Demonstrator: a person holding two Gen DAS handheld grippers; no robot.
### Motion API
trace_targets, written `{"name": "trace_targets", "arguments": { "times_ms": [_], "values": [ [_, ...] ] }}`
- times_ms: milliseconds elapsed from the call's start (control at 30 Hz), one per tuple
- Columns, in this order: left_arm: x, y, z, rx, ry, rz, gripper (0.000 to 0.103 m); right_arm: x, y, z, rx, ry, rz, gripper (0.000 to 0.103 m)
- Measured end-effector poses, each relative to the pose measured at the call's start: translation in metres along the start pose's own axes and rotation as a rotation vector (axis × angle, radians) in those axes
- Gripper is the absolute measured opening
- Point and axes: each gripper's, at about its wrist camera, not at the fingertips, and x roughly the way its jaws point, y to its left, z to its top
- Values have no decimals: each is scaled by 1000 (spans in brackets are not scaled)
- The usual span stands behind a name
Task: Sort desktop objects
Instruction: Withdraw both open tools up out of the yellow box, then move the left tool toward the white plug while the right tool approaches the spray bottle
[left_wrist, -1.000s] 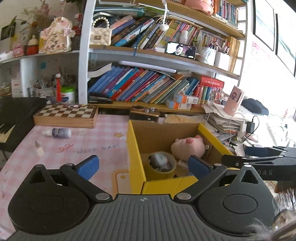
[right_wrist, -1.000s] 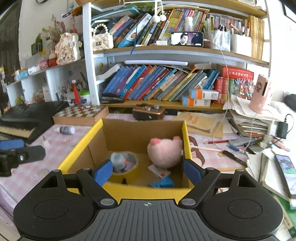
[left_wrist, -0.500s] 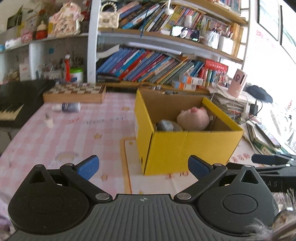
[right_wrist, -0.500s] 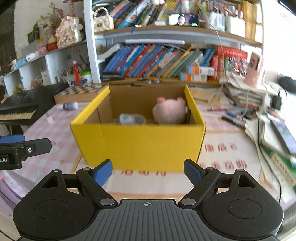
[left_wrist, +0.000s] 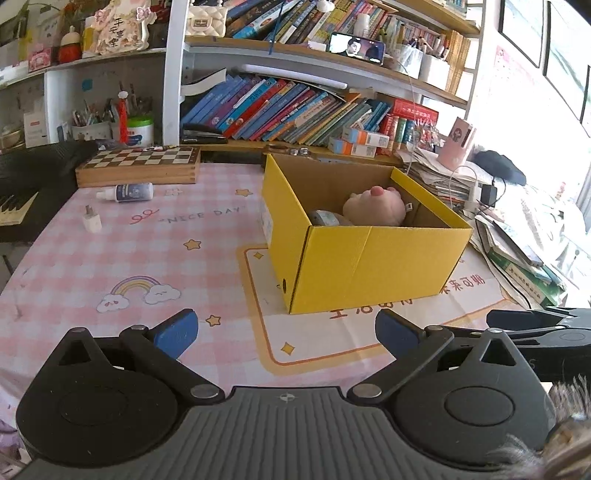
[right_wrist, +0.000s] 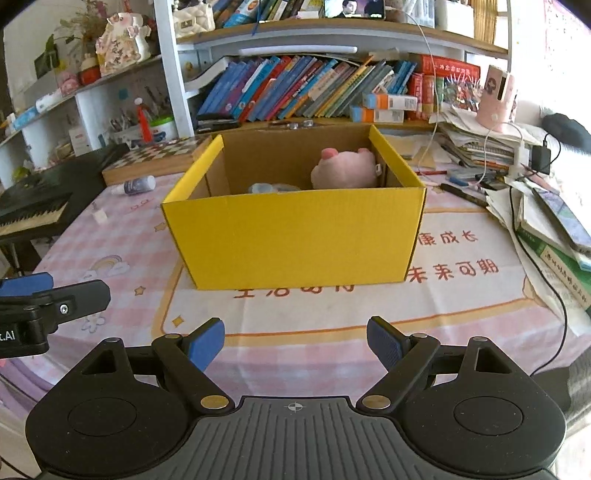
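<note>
A yellow cardboard box (left_wrist: 369, 266) (right_wrist: 295, 236) stands on the pink checked tablecloth (left_wrist: 129, 251). Inside it lie a pink plush pig (left_wrist: 373, 206) (right_wrist: 343, 171) and a grey object (left_wrist: 325, 218), mostly hidden by the box wall. My left gripper (left_wrist: 286, 332) hovers open over the cloth, near the box's front left corner, with nothing between its blue pads. My right gripper (right_wrist: 295, 341) is open too, in front of the box's long side, empty. Each gripper shows at the edge of the other's view. A small white bottle (left_wrist: 125, 192) and a tiny white vial (left_wrist: 91, 220) lie on the cloth at left.
A wooden chessboard box (left_wrist: 140, 166) sits at the back left, beside a black keyboard (left_wrist: 22, 184). Bookshelves (left_wrist: 295, 107) fill the back. Stacks of papers, books, cables and a phone (right_wrist: 561, 214) crowd the right side, with a pink cup (right_wrist: 496, 98) behind.
Both grippers have drawn back from above the box and sunk lower, so I see its outer walls instead of looking down into it. Both stay open and empty.
</note>
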Motion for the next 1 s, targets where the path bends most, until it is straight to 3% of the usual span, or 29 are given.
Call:
{"name": "trace_targets", "arguments": {
  "times_ms": [400, 1000],
  "values": [
    [-9, 38, -6, 37, 65, -64, 103, -3, 45, -11, 27, 43, -7, 87],
    [-31, 99, -15, 41, 62, -86, 103, -8, 115, -25, 6, 50, -1, 87]
  ]
}}
